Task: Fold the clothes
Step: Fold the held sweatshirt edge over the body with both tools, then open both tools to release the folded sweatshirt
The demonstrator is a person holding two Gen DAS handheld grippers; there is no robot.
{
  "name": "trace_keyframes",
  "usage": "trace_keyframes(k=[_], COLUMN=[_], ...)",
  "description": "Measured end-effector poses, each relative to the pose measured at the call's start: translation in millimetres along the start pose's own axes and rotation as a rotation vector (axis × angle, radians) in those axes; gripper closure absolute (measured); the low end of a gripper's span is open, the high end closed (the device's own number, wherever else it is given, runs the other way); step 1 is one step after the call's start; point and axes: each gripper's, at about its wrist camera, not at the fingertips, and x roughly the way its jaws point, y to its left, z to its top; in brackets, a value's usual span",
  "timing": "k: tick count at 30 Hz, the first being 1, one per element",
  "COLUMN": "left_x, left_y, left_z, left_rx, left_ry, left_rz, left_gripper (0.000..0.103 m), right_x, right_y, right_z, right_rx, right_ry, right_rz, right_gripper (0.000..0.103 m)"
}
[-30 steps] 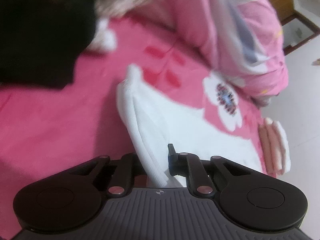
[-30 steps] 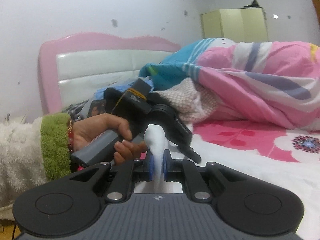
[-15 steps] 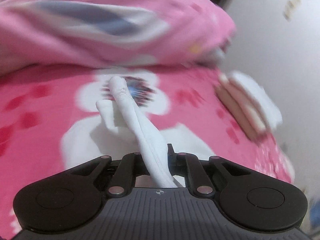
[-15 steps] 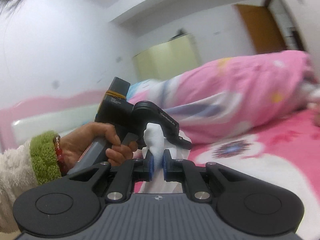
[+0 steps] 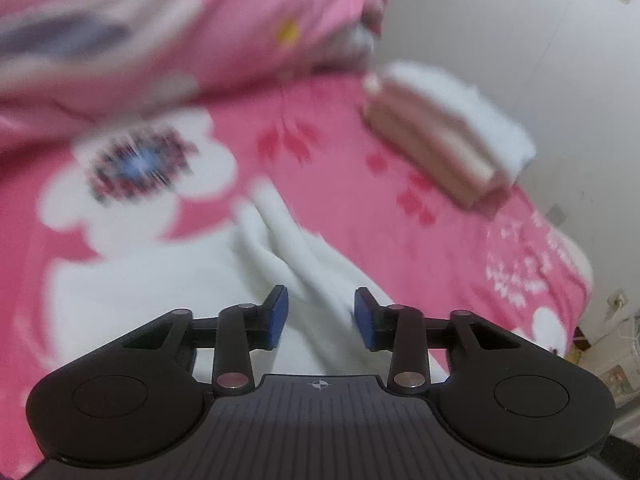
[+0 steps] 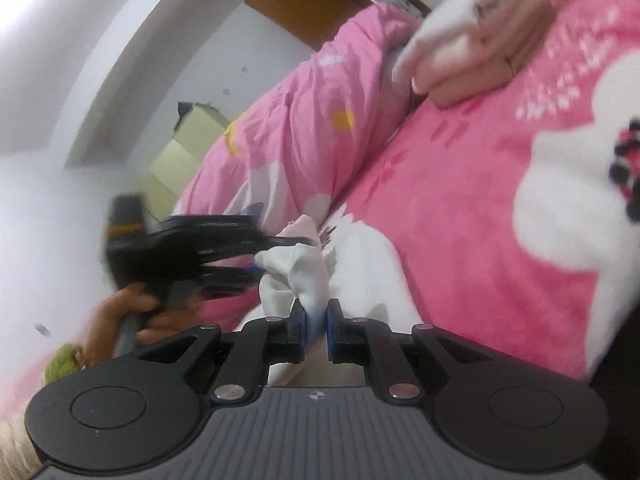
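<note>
Nearest the left wrist camera, the left hand-held gripper has its jaws opening; a ridge of the white garment runs between the blue pads, which stand clear of the cloth on both sides. The right hand-held gripper is nearly closed, its pads pinching a bunched fold of the same white garment, which rises just above the fingertips. Beyond that fold, the right wrist view shows the left hand-held gripper as a blurred black shape, gripped by a hand with a green cuff. The garment lies spread on the pink flowered bed. Farther off, near the bed's far edge, sits a stack of folded clothes, beige and white. Behind it all a pink quilt is heaped along the bed's far side.
</note>
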Motion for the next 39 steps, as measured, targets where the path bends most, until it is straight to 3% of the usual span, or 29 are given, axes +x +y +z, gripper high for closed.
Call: trace_keyframes(k=[2,6,9,11,12,13,16,20,23,24,26,27,30,34,35,37,39], left_x=[-45.4,-136.4,-156.3,-158.7,-152.3,-142.8,-117.5,-104.3,-102.2,-103.6,-106.2,-108.1,-112.9,-117.4,-118.7,-122.3,-126.8], left_y=[7.2,16.2,16.1,14.5,12.2,9.1,0.2,-8.0,-10.4,-9.8,-6.0,-3.6,3.9,18.2,22.6,31.1,36.8], left_z=[3.1,-4.2,-37.2,-63.1,-82.1,-102.6,-154.0,-193.7,-201.8,-203.0,-203.1,-203.1,-206.4,-205.3,-204.6,-202.8,-201.0], left_rx=[0.041,0.155,0.245,0.299,0.318,0.329,0.334,0.301,0.27,0.257,0.222,0.203,0.162,0.073,0.04,-0.026,-0.077], left_ry=[-0.062,-0.14,-0.076,-0.015,0.021,0.047,0.06,-0.025,-0.104,-0.115,-0.125,-0.129,-0.129,-0.124,-0.123,-0.128,-0.147], left_rz=[0.051,0.234,0.314,0.342,0.338,0.33,0.312,0.319,0.337,0.332,0.314,0.302,0.263,0.181,0.149,0.088,0.045], left_gripper=[0.062,0.058,0.048,0.048,0.048,0.048,0.048,0.049,0.05,0.051,0.051,0.051,0.051,0.051,0.051,0.051,0.051], right_x=[1.0,3.6,1.4,0.7,0.5,0.3,-0.2,4.6,8.7,10.5,13.1,10.1,-3.2,7.7,7.0,-2.2,-15.5], right_y=[-6.5,-20.5,-26.3,-25.3,-22.9,-20.5,-13.4,-2.6,5.2,7.8,13.8,18.4,30.3,5.0,-1.5,-3.8,4.2], right_z=[-0.5,-2.5,-2.2,1.9,4.1,6.4,13.0,14.3,13.6,13.0,12.9,14.9,19.4,9.3,8.2,13.3,22.3], right_rx=[0.038,0.12,0.157,0.162,0.148,0.135,0.094,0.037,-0.015,-0.039,-0.085,-0.104,-0.152,-0.097,-0.073,-0.031,-0.078], right_ry=[0.006,0.026,0.038,0.044,0.046,0.049,0.057,0.107,0.141,0.148,0.156,0.137,0.073,0.169,0.178,0.163,0.118], right_rz=[0.013,0.029,0.034,0.036,0.031,0.027,0.013,-0.03,-0.063,-0.074,-0.094,-0.087,-0.066,-0.177,-0.172,-0.143,-0.169], right_gripper=[0.093,0.092,0.088,0.08,0.069,0.064,0.064,0.064,0.064,0.069,0.09,0.091,0.092,0.091,0.091,0.084,0.077])
